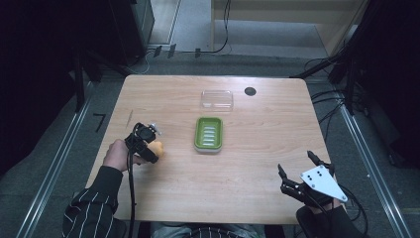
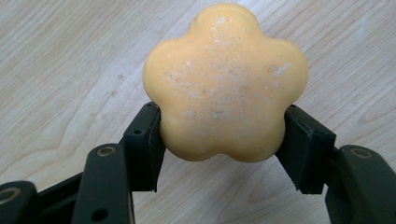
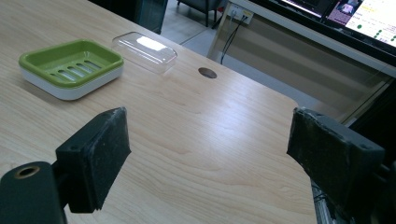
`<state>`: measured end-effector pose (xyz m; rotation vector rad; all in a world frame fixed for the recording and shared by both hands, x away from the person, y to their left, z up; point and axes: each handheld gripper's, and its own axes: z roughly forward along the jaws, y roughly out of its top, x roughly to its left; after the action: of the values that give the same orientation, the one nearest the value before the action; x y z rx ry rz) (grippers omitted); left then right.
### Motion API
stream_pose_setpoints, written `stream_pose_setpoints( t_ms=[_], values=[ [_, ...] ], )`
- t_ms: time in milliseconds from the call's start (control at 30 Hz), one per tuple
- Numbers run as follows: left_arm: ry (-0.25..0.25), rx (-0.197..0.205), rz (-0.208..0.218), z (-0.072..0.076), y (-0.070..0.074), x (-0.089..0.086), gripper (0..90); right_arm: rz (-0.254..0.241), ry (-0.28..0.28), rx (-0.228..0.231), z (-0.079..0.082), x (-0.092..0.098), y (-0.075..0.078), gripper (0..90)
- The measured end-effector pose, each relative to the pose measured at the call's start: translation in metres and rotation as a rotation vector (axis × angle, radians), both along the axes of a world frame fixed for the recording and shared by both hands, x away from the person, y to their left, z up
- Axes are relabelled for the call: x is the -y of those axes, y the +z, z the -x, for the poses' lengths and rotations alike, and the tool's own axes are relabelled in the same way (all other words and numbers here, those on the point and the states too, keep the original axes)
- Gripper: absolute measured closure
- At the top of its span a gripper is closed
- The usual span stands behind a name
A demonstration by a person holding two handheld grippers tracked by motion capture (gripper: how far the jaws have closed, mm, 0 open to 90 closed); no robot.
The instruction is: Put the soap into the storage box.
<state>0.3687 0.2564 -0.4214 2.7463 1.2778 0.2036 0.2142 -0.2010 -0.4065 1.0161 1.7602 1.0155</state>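
Observation:
An orange flower-shaped soap sits between the jaws of my left gripper, which is shut on its lower sides just over the wood. From the high view the soap peeks out beside the left gripper at the table's left. The green soap dish with a white base lies mid-table, empty, and shows far left in the right gripper view. Its clear lid lies behind it, also seen as the lid. My right gripper stands open near the front right edge, its jaws wide apart around nothing.
A dark round cable hole sits in the tabletop at the back right. The table's right edge lies close to the right gripper. Cables and dark stands surround the table on the floor.

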Motion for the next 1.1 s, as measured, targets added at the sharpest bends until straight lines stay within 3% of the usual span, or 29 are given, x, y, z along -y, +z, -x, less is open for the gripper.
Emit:
stream_pose_setpoints(
  t_ms=[467,1100],
  values=[
    [-0.038,0.02,0.003,-0.014,0.006,0.019,39.8,-0.004,-0.002,0.0,0.0,0.0,0.0,13.3],
    [-0.103,0.019,0.003,-0.028,0.014,0.042,39.8,-0.004,-0.002,-0.003,0.0,0.0,0.0,13.4]
  ],
)
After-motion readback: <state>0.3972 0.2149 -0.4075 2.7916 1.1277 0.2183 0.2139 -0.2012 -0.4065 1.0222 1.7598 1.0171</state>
